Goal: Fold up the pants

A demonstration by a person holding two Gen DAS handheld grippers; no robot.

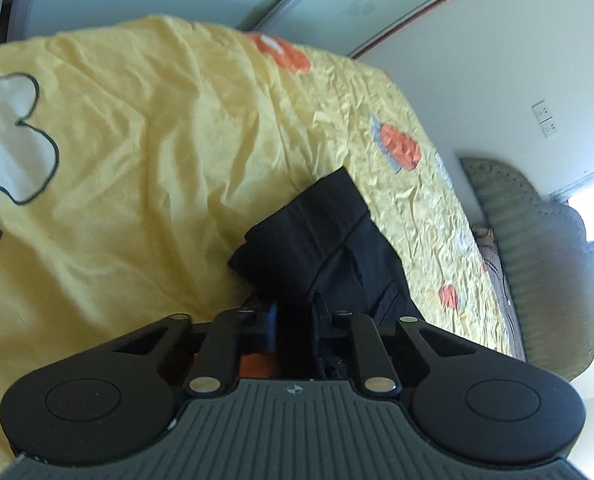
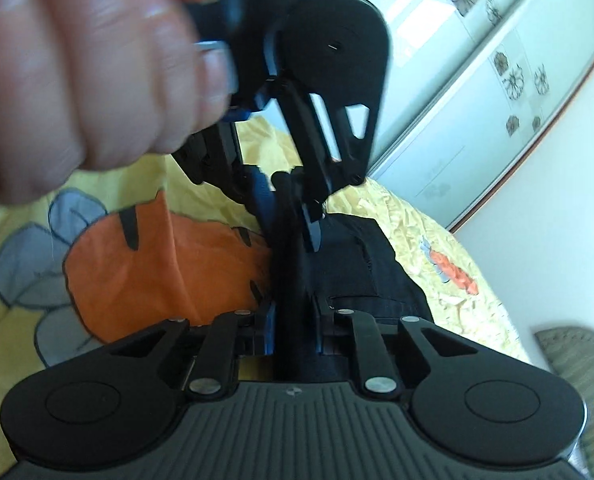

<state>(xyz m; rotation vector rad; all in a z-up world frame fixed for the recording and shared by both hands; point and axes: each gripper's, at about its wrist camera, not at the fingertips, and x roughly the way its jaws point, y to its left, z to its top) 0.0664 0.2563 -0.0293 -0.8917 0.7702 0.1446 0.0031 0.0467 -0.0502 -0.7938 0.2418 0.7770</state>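
Both grippers clamped on dark pants over the bed

The left gripper (image 1: 297, 312) and right gripper (image 2: 295, 312) each pinch the folded black fabric pants (image 1: 317, 240), which lie on the yellow flower-patterned bedspread (image 1: 137, 140).

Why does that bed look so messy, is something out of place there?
Nothing is damaged or spilled. The black pants lie bunched and askew on the wrinkled yellow bedspread, because both the left gripper and right gripper are pinching them mid-fold.
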